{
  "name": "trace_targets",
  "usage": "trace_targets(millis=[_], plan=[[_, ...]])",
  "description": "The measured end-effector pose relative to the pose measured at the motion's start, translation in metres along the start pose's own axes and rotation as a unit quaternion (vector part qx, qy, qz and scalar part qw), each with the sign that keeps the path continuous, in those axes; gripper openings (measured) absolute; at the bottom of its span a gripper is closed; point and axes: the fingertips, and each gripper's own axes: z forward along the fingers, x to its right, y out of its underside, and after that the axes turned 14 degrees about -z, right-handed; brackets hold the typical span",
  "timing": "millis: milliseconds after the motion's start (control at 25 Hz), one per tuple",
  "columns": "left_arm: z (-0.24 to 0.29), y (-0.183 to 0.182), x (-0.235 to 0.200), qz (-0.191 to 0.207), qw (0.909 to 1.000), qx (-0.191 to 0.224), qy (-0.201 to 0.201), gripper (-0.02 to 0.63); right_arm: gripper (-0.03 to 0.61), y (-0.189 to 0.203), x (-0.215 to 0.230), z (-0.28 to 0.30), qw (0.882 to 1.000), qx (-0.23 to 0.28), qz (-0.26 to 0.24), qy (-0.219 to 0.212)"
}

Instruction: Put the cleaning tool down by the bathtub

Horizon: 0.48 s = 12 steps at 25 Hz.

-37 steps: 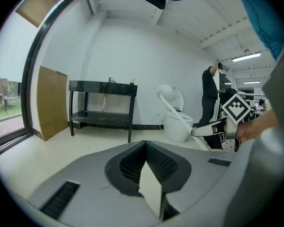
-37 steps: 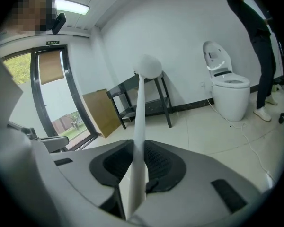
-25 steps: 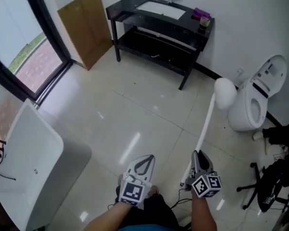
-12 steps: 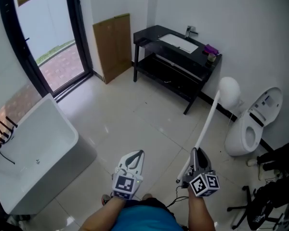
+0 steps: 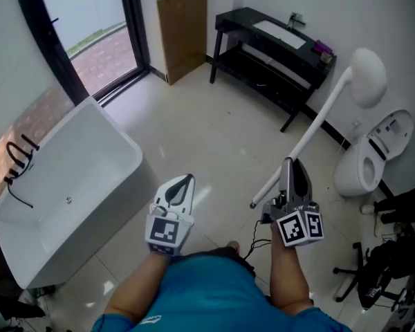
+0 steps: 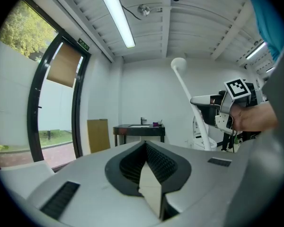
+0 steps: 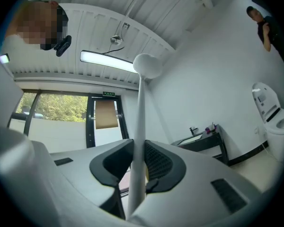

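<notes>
From my seat, the white bathtub [image 5: 69, 185] fills the left side, with a glass door [image 5: 90, 33] beyond it and a sheet of cardboard [image 5: 183, 30] leaning on the far wall. A black desk [image 5: 277, 43] with a sink set in it stands at the far right, a toilet [image 5: 370, 161] sits at the right, and some dark gear [image 5: 387, 268] lies near right. A stretch of tiled floor [image 5: 214, 137] lies between the tub and both hands. The left gripper [image 5: 182, 180] is held out level ahead of the blue shirt [image 5: 207, 289], close to the tub's near right corner but not touching it. Its fingers [image 6: 158, 162] are pressed together with nothing between them. The right gripper [image 5: 289, 163] is to its right, tipped a little upward, and its fingers [image 7: 156, 162] are clamped on the handle of the cleaning tool [image 5: 325, 113]. The tool is in the air on the right, well apart from the tub. Its long white handle runs from a short stub at the near left of the grip up to the far right. The rounded white head is at the high far end, above the toilet in the head view.
</notes>
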Motion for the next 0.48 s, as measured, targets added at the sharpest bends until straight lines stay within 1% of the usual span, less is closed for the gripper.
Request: trace_targets(millis=[120, 240, 360, 480], plan=[[-0.040, 0.004, -0.044, -0.001, 0.9998, -0.001, -0.021, 0.000, 0.098, 0.008, -0.066, 0.006, 0.999, 0.001, 0.020, -0.028], [-0.084, 0.011, -0.085, -0.005, 0.9992, 0.003, -0.040, 0.000, 0.098, 0.028, -0.124, 0.005, 0.996, -0.008, 0.070, -0.047], [-0.135, 0.018, -0.132, -0.020, 0.9966, 0.013, -0.078, 0.000, 0.098, 0.057, -0.182, 0.008, 0.989, -0.029, 0.119, -0.078], [-0.158, 0.013, -0.167, -0.026, 0.9916, 0.011, -0.126, 0.000, 0.098, 0.073, -0.222, 0.034, 0.980, -0.055, 0.151, -0.118]])
